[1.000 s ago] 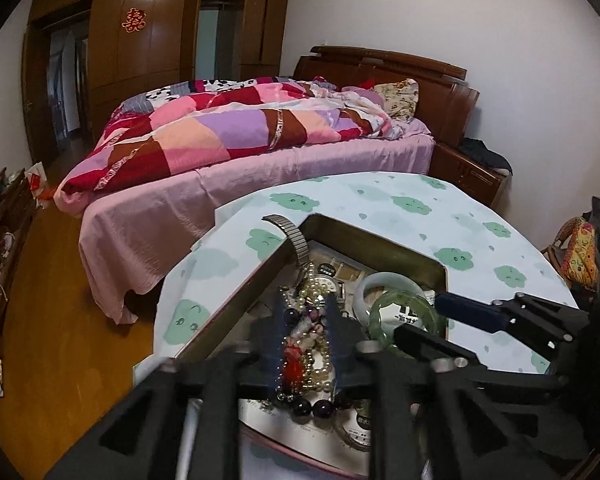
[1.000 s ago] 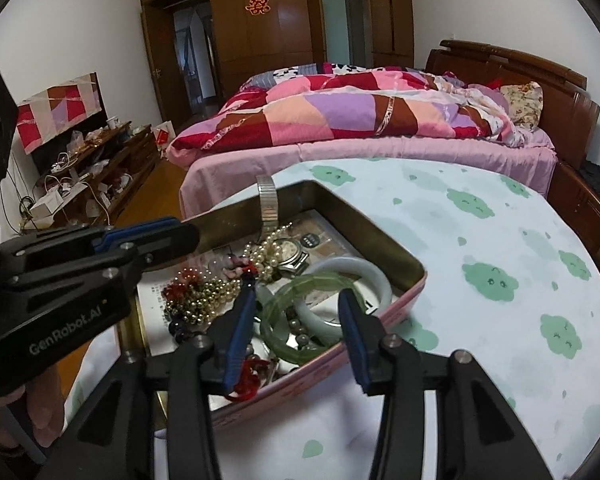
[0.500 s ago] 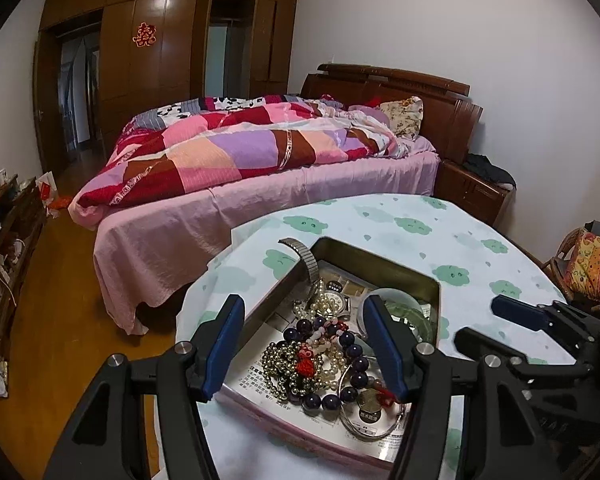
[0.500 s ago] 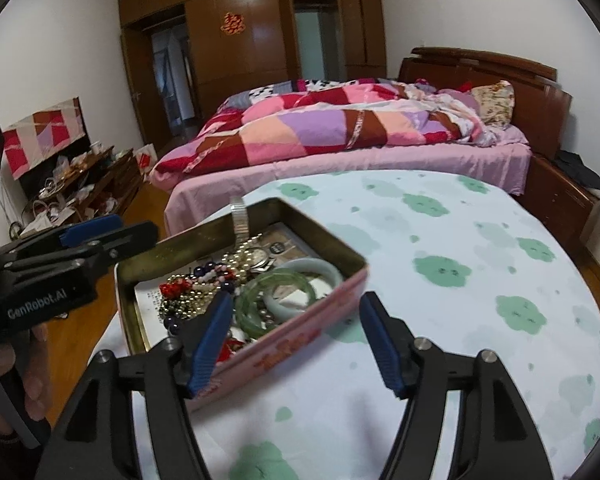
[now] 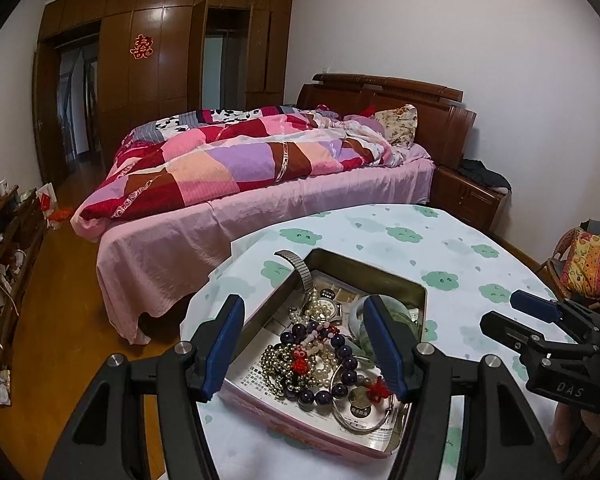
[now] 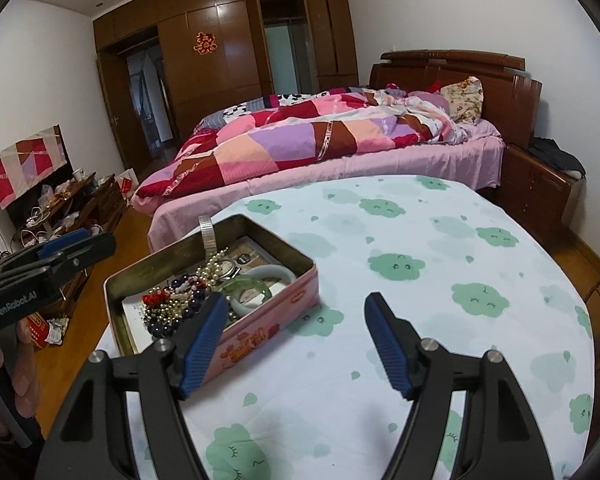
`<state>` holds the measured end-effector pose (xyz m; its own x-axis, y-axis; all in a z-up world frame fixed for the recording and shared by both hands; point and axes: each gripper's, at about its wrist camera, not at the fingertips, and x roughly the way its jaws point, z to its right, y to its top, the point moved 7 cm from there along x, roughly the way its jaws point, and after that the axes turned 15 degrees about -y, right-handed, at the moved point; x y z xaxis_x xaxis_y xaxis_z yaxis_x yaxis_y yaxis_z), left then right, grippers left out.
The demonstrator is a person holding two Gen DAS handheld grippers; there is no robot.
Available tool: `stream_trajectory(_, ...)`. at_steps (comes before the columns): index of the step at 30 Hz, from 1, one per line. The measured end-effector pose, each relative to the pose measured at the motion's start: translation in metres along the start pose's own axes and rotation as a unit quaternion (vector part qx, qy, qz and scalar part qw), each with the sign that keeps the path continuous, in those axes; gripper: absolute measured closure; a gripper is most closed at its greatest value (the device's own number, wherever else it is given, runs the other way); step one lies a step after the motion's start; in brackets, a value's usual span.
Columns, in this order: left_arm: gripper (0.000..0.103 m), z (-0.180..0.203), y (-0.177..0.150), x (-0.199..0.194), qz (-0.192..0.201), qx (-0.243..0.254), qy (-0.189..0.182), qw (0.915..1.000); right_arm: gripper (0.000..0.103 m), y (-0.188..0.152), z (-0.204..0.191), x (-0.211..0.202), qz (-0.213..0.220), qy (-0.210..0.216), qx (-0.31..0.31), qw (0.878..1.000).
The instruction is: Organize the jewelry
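Cloud-print tablecloth (image 6: 440,320), left gripper (image 5: 306,346) wide over tin (image 5: 364,276), right gripper (image 6: 296,344) opening, empty

"GenRobot.AI" stands in white on the left gripper (image 6: 56,248) body. "DAS" stands on the right gripper (image 5: 540,312) body. A red double-happiness sign (image 6: 204,44) hangs on the far wardrobe (image 6: 228,48).

Left gripper (image 5: 304,344) is up off the bead tangle (image 5: 308,364) in the tin (image 5: 332,446); 1 s ago its fingers were down in the beads, now the jaws stand wide with nothing between them, hovering above the tin's near end. Right gripper (image 6: 296,344) is out of the tin too: it was over the green bangle (image 6: 244,286), now it sits beside the tin's pink wall, over the tablecloth (image 6: 420,240), jaws opening and empty.
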<state>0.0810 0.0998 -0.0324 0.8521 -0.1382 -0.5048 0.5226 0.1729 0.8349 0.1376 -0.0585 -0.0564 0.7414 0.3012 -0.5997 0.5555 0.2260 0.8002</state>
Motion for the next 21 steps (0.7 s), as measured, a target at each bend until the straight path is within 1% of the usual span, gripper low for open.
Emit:
stream_trajectory(7, 0.041, 0.002, 0.0002, -0.0028, 0.003, 0.004, -0.001, 1.0, 0.028, 0.0001, 0.0029, -0.0041, 0.008, -0.003, 0.002, 1.0)
stream_trajectory(21, 0.04, 0.0044, 0.0, -0.0031, 0.001, 0.008, -0.003, 1.0, 0.028, -0.0002, 0.006, -0.0051, 0.009, -0.003, 0.005, 1.0)
